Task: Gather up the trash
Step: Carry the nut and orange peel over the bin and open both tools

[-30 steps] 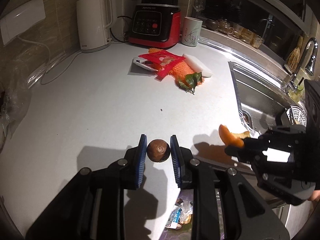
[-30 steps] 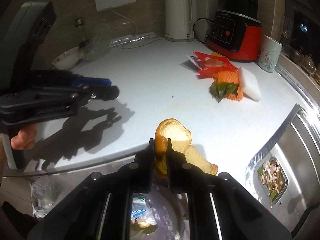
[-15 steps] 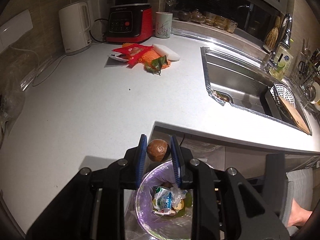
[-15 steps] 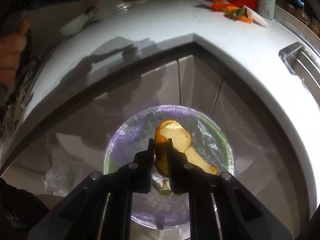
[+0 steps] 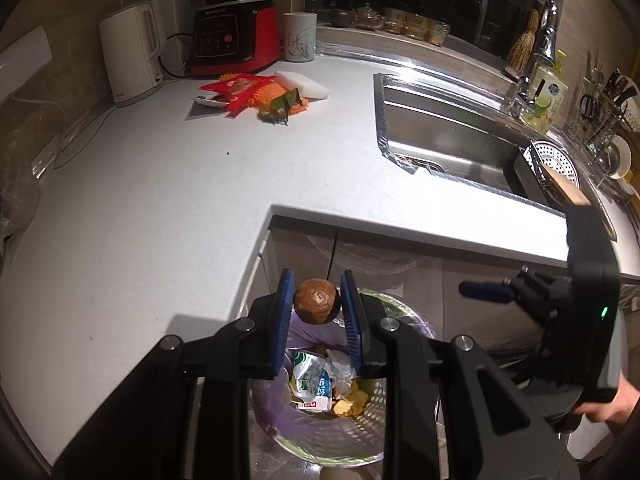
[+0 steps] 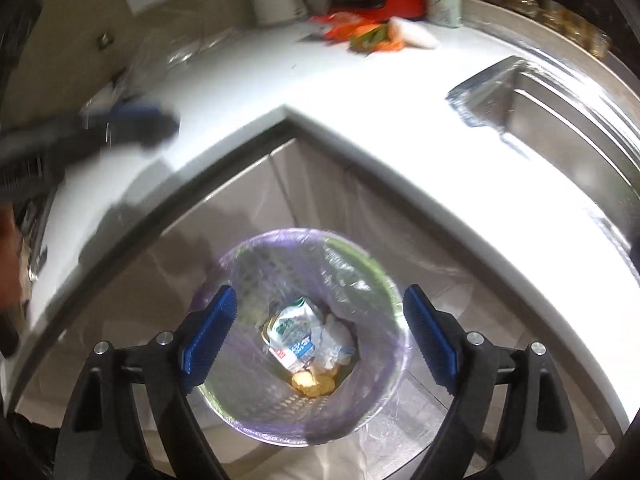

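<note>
My left gripper [image 5: 317, 300] is shut on a round brown fruit pit [image 5: 317, 301] and holds it over the trash bin [image 5: 412, 322], which has a purple liner. My right gripper [image 6: 318, 338] is open and empty, right above the same bin [image 6: 394, 384]. Orange peel [image 6: 312, 382] lies at the bin's bottom beside a crumpled carton [image 6: 292, 330]; both show in the left wrist view too, the peel [image 5: 352, 402] and the carton [image 5: 312, 384]. More trash lies far back on the counter: a red wrapper [image 5: 236, 88], an orange net [image 5: 280, 96] and green leaves [image 5: 280, 108].
The white L-shaped counter [image 5: 140, 200] wraps around the bin. A kettle [image 5: 130, 50], a red blender base [image 5: 236, 38] and a cup [image 5: 300, 36] stand at the back. A steel sink [image 5: 448, 140] lies to the right. The right gripper's body [image 5: 576, 300] shows at the left view's right.
My right gripper opened and the orange peel dropped into the bin. My left gripper moved from over the counter edge to above the bin with the pit.
</note>
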Motion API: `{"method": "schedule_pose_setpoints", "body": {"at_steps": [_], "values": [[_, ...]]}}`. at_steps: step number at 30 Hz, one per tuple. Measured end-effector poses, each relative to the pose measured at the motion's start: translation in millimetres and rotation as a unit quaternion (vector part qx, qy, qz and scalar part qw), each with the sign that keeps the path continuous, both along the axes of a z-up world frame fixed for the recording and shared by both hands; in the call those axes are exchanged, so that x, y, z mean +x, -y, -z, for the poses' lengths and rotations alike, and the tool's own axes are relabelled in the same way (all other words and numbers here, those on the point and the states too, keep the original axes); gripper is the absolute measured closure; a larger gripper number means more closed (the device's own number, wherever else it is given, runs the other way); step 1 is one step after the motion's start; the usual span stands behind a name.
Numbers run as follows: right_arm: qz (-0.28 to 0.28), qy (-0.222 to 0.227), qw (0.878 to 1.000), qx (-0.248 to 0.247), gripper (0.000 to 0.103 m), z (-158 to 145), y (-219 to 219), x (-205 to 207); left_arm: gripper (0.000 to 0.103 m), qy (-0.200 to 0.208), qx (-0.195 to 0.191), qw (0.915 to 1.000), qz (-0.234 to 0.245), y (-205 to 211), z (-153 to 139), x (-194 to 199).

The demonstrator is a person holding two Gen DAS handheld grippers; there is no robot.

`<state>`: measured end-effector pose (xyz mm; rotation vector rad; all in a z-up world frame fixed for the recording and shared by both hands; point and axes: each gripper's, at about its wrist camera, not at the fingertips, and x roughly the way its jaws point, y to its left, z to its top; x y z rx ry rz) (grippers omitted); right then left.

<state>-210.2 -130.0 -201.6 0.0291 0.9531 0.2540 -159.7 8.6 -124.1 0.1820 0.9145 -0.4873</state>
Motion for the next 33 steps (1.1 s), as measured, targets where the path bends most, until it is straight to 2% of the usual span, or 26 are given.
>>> {"method": "schedule_pose_setpoints", "body": {"at_steps": [5, 11, 16, 20, 21, 22, 24, 28, 33], "values": [[0.027, 0.018, 0.999, -0.001, 0.015, -16, 20, -4, 0.079, -0.024, 0.019, 0.9992, 0.024, 13, 30, -26], [0.048, 0.013, 0.999, 0.012, 0.015, -16, 34, -7, 0.079, -0.060, 0.053, 0.9954, 0.053, 22, 75, -47], [0.050, 0.008, 0.999, 0.013, 0.014, -12, 33, -11, 0.079, -0.100, 0.072, 0.9904, 0.063, 25, 114, -51], [0.048, 0.009, 0.999, 0.010, 0.014, -14, 32, -11, 0.078, -0.121, 0.080, 0.9875, 0.062, 27, 132, -47], [0.048, 0.009, 0.999, 0.010, 0.014, -14, 33, -11, 0.070, -0.127, 0.081, 0.9867, 0.062, 27, 135, -45], [0.049, 0.010, 0.999, 0.010, 0.014, -15, 33, -12, 0.057, -0.130, 0.081, 0.9863, 0.062, 27, 136, -43], [0.050, 0.010, 0.999, 0.011, 0.014, -16, 35, -11, 0.046, -0.123, 0.077, 0.9877, 0.058, 27, 134, -43], [0.055, 0.013, 0.998, 0.011, 0.014, -19, 40, -10, 0.037, -0.114, 0.077, 0.9887, 0.061, 30, 127, -42], [0.058, 0.024, 0.998, 0.013, 0.014, -28, 42, -7, 0.034, -0.107, 0.070, 0.9901, 0.058, 33, 114, -34]]}}
